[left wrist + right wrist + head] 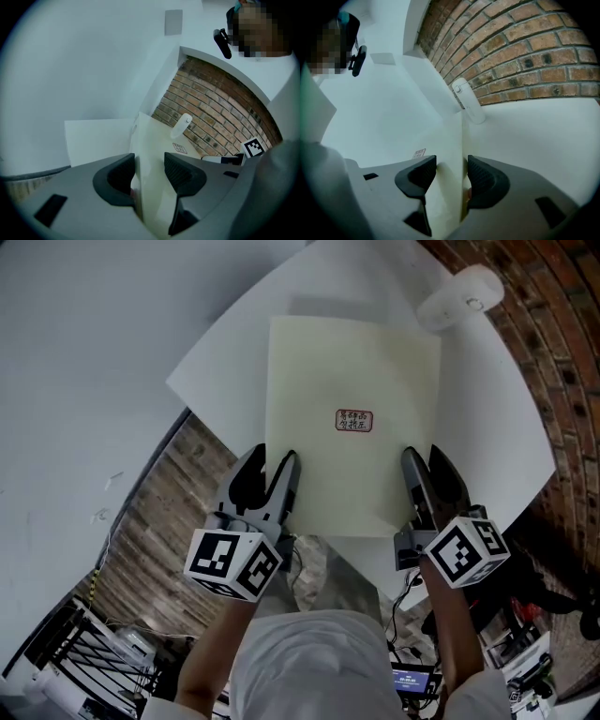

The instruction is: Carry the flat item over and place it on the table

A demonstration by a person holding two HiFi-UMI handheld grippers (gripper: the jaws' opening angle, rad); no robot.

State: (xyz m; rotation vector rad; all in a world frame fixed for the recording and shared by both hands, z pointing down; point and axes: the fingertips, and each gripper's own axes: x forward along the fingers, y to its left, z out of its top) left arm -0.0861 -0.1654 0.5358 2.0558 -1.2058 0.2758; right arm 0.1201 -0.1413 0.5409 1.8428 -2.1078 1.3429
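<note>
While both jaw pairs pinch the cream sheet [352,362] by its near edge, left gripper [274,465] and right gripper [425,460] at opposite corners, we judge the carry nearly complete. Ahead, the sheet overhangs the white table [487,390]. Next move calls for lowering flat, then releasing.

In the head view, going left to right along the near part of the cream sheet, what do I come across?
From the left: left gripper, shut on the near edge of the cream sheet → red stamp printed on the sheet → right gripper, shut on the same edge.
</note>
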